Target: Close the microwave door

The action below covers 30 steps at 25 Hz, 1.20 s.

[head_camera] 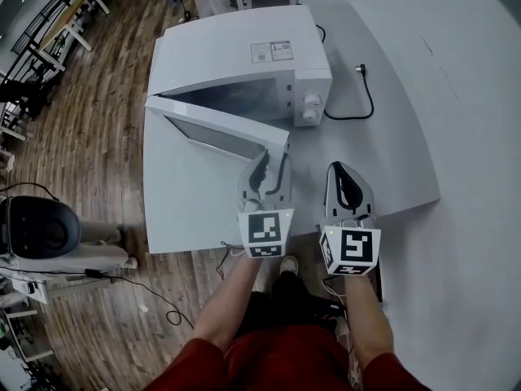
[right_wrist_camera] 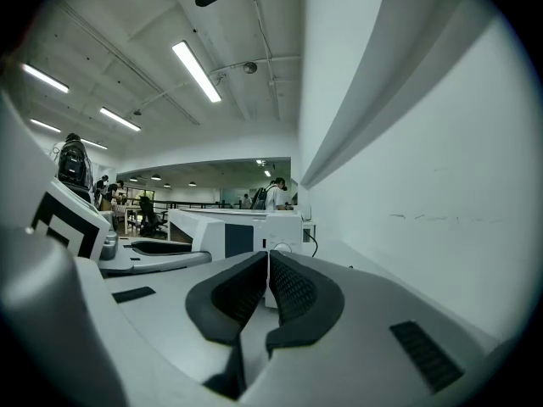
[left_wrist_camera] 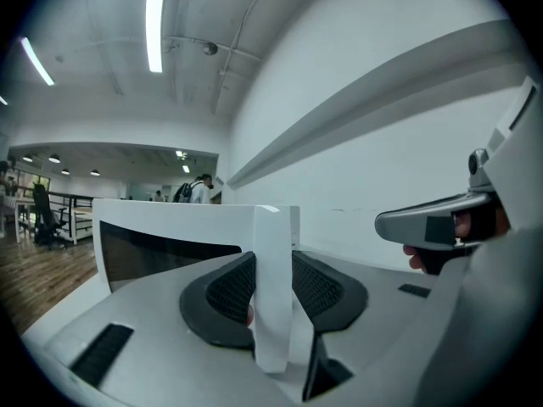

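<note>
The white microwave (head_camera: 244, 55) stands on a white table (head_camera: 399, 145), its door (head_camera: 216, 133) swung out towards me. My left gripper (head_camera: 270, 169) is shut on the door's free edge. In the left gripper view that white edge (left_wrist_camera: 273, 312) stands upright between the two dark pads, and the door's dark window (left_wrist_camera: 161, 257) stretches off to the left. My right gripper (head_camera: 348, 187) hovers over the table to the right of the door, shut and holding nothing. The right gripper view shows its pads (right_wrist_camera: 293, 291) meeting, with the microwave's front (right_wrist_camera: 242, 236) ahead.
A black power cord (head_camera: 364, 96) with its plug lies on the table right of the microwave, near the two knobs (head_camera: 310, 107). A white wall runs along the right. Wood floor lies to the left, with a black round device (head_camera: 37, 226) and loose cables.
</note>
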### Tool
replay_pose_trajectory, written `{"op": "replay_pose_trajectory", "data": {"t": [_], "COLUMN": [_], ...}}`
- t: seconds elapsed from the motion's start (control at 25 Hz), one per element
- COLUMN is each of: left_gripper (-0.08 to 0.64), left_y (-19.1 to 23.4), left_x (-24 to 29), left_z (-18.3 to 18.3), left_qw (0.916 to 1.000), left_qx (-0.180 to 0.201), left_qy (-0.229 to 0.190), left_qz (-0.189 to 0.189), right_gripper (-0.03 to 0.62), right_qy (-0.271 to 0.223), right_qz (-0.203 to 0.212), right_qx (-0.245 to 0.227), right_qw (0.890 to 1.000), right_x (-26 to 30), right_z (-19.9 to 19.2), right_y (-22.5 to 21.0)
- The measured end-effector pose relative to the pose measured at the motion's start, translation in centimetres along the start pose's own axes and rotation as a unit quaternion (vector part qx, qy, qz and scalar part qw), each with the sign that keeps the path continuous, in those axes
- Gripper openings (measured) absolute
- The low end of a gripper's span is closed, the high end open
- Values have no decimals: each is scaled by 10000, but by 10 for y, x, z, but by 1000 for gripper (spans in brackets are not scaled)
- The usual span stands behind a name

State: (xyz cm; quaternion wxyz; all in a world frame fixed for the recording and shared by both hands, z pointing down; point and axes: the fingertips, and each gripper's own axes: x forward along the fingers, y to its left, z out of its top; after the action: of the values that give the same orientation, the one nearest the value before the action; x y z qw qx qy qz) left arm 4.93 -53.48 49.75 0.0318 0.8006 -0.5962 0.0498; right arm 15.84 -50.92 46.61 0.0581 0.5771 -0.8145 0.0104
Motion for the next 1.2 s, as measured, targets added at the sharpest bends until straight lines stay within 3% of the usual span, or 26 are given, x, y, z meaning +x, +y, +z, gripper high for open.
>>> {"op": "replay_pose_trajectory", "data": {"t": [0.44,1.2], "left_gripper": [147,149], "left_y": [0,12], "left_x": [42,115], "left_z": [4,15], "left_qw": [9998,9995], "left_qx": [-62,-118], "left_qy": [-123,-280], "left_qz": [118,49], "right_gripper": [29,29], "right_qy": [-87,62], "right_qz": [-6,-378], "right_qx": [-27,-95], "right_qw": [10000,9992], "right_x": [30,92], "right_z": [1,3], "right_y": [-21,-45]}}
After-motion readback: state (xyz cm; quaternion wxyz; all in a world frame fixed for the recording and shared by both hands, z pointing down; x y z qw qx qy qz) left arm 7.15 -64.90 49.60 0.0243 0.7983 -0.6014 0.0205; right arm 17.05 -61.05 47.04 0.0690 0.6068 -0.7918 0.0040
